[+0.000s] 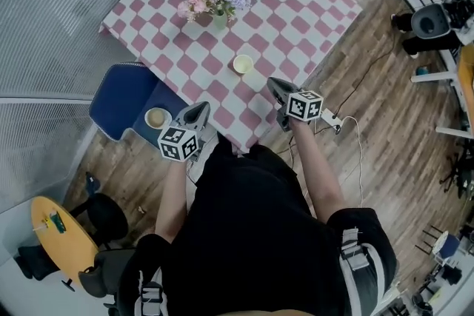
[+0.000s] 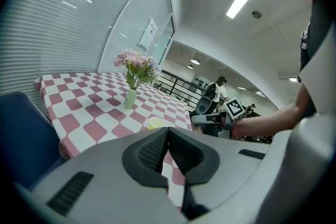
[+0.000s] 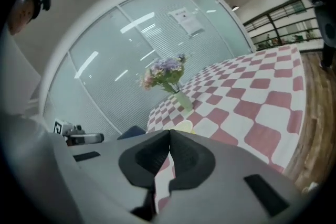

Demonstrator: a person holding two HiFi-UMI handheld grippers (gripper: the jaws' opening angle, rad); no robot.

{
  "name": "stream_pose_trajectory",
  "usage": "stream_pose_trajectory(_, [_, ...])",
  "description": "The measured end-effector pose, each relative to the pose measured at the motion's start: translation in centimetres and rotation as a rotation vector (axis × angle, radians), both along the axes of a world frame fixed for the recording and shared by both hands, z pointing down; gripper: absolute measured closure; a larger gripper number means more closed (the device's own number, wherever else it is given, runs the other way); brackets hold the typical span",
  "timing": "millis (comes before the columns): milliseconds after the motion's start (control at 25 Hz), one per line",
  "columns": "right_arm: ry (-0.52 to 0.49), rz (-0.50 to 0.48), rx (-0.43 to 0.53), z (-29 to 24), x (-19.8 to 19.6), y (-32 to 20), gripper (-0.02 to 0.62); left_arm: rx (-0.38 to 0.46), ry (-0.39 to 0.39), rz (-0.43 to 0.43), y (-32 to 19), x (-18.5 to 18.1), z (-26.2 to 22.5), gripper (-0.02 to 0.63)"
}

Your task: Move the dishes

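Observation:
A small yellow bowl [image 1: 243, 64] sits on the pink-and-white checked table [image 1: 296, 4], near its front corner. It also shows low in the left gripper view as the bowl [image 2: 156, 122] and in the right gripper view as the bowl [image 3: 184, 125]. A second, tan dish [image 1: 157, 118] rests on the blue chair seat [image 1: 122, 96]. My left gripper [image 1: 198, 109] hovers just right of that dish, jaws shut and empty [image 2: 168, 131]. My right gripper [image 1: 274, 83] hangs over the table's front edge, right of the yellow bowl, also shut on nothing [image 3: 169, 134].
A vase of flowers [image 1: 216, 7] stands mid-table behind the bowl. A cable and power strip [image 1: 333, 120] lie on the wooden floor at the right. A round yellow stool [image 1: 59, 233] and a black chair [image 1: 104, 217] are at the lower left.

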State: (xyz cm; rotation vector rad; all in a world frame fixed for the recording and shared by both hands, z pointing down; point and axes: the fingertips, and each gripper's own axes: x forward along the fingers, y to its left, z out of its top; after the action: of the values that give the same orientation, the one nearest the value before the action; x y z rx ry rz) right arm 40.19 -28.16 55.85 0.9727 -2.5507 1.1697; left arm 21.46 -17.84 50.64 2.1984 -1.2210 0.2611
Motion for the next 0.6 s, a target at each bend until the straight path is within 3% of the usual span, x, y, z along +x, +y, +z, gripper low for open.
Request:
stream_pose_trajectory(160, [0.078,-0.229,0.104,0.7,-1.4,2.7,0.578,-0.012,-0.036,-0.074,1.9,1.6,-0.2,0.584])
stream_pose_trajectory(320, [0.073,-0.357,0.154,2.0,-3.4,4.9,0.58,-0.037,-0.074,-0.155,4.8,2.0,0.6,0.584])
stream_pose_trajectory(600, [0.068,-0.594,0.197,3.7,-8.9,10.1,0.578,-0.076,-0.113,-0.372,12.1,-0.3,0.9,0.584])
